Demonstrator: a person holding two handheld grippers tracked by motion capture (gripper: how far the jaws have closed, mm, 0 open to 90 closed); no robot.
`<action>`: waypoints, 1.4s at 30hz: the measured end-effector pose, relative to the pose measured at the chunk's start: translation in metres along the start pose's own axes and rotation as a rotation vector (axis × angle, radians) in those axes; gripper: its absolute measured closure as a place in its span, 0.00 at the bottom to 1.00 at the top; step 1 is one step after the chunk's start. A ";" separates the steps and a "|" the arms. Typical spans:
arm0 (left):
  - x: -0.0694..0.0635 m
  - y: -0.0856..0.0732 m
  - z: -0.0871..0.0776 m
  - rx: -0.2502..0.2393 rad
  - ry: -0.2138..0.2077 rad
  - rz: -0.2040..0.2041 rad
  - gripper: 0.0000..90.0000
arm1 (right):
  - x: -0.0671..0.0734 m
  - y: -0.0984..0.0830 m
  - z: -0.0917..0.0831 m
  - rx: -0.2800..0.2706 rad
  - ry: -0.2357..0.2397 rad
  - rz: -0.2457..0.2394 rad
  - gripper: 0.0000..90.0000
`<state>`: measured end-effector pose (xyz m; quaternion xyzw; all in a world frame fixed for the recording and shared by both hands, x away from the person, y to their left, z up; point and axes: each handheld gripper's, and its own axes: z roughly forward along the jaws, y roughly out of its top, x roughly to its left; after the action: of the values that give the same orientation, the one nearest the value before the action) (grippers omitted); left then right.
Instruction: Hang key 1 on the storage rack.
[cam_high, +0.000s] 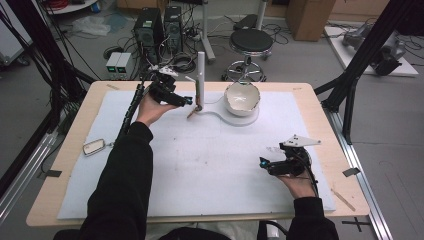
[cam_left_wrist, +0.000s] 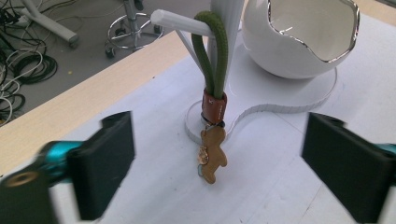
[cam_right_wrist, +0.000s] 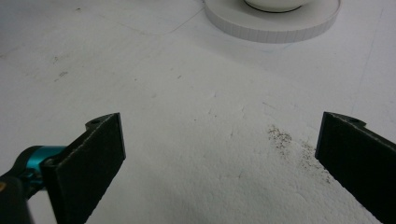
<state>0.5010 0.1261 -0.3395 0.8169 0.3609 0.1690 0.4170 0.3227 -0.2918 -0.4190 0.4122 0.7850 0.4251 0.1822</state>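
Workshop floor with computer towers, loose cables and a round stool lies beyond the far edge of a wooden table covered by a white mat.

High view. 1 white stand rises near the far edge of the mat, left of centre, on a flat white base shared with 1 cracked-egg bowl. 1 keychain hangs from the stand's peg, its lower end close to the base. Left gripper is held level just beside the keychain, pointing at it; judged placement: the strap is looped over the peg so the charm hangs free. Right gripper rests toward the near right corner of the mat, well apart from the stand, judged idle. 1 small metal-framed tag lies at the left edge of the table.

Left gripper view. Green cord loop sits over the peg; brown collar and bear-shaped charm hang below, details the high view cannot resolve. Jaws stand wide, 1 either side, clear of the charm, nothing gripped.

Right gripper view. Jaws wide apart over bare mat with a dark smudge; nothing between them. Base rim lies far ahead, confirming the distance.
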 end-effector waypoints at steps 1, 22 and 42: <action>0.000 0.000 0.000 0.008 -0.001 -0.002 0.04 | 0.000 0.000 0.000 0.000 -0.001 0.002 0.01; -0.005 -0.041 -0.014 -0.017 -0.117 -0.015 0.02 | -0.001 -0.002 -0.001 -0.002 -0.008 0.003 0.01; -0.002 -0.076 -0.075 -0.105 -0.068 -0.033 0.02 | 0.000 -0.002 -0.002 -0.005 -0.018 0.004 0.01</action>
<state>0.4226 0.1961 -0.3561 0.7931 0.3504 0.1528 0.4741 0.3205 -0.2936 -0.4193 0.4171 0.7813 0.4238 0.1895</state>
